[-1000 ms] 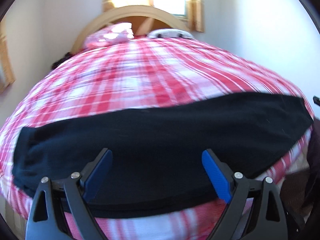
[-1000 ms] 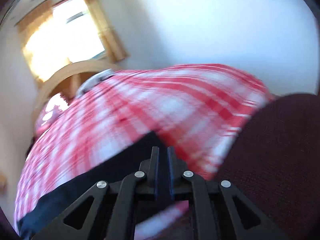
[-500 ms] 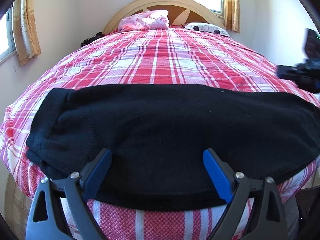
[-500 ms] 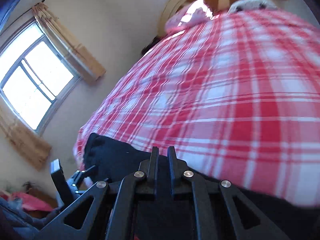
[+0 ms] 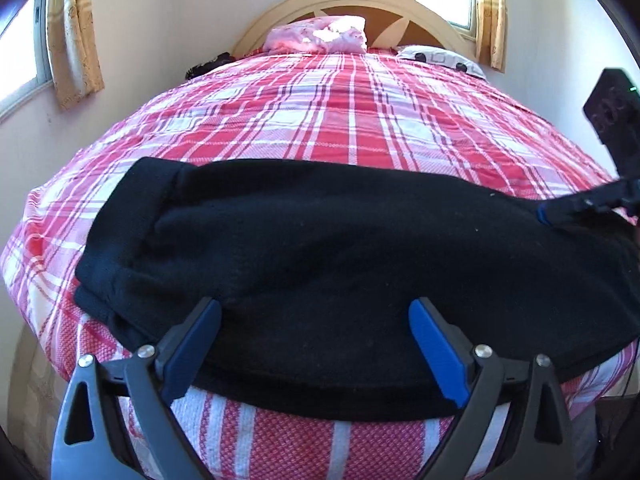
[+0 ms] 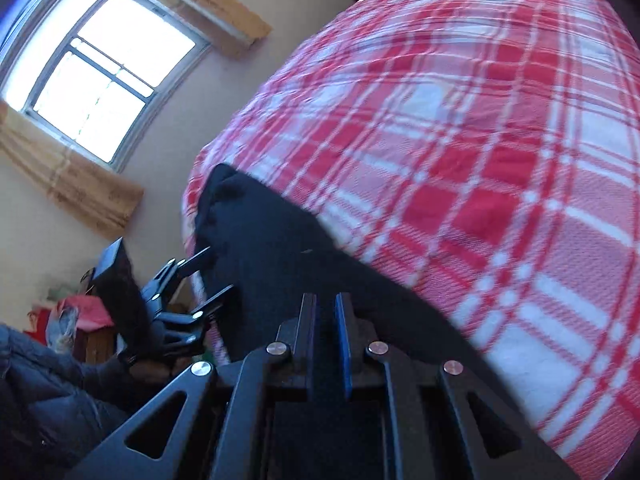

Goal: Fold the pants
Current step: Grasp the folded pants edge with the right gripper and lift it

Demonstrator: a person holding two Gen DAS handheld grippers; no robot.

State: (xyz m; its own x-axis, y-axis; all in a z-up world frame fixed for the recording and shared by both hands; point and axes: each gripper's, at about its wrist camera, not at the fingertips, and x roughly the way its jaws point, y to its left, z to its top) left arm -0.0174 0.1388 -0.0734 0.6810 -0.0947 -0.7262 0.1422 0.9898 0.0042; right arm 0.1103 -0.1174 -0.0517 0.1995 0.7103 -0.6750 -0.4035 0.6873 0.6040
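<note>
bed [image 5: 352, 128]: fills most of both views, spread with a red and white plaid cover; headboard and two pillows at the top centre of the left wrist view.

pants [image 5: 340, 264]: black, laid as one long band across the near edge of the bed, lower half of the left wrist view; waistband end at centre left, the other end running off to the right edge. already doubled leg on leg, by the look of it. in the right wrist view the band runs from lower centre up to centre left.

left tongs [image 5: 316, 344]: bottom of the left wrist view, blue pads spread wide, hovering over the near hem of the pants and gripping nothing. compared with a second ago the view has steadied and dropped closer to the waistband end.

right tongs [image 6: 326, 340]: bottom centre of their own view, pads pressed almost together with only dark cloth visible in the slit; whether they pinch the pants i cannot tell. a second ago they looked at the right end of the bed and a dark red floor; now they have swung round to look along the band toward the left tongs, and they appear at the right edge of the left wrist view, over the leg end.

reading: both tongs now stand at opposite ends, probably set for the crosswise fold.
</note>
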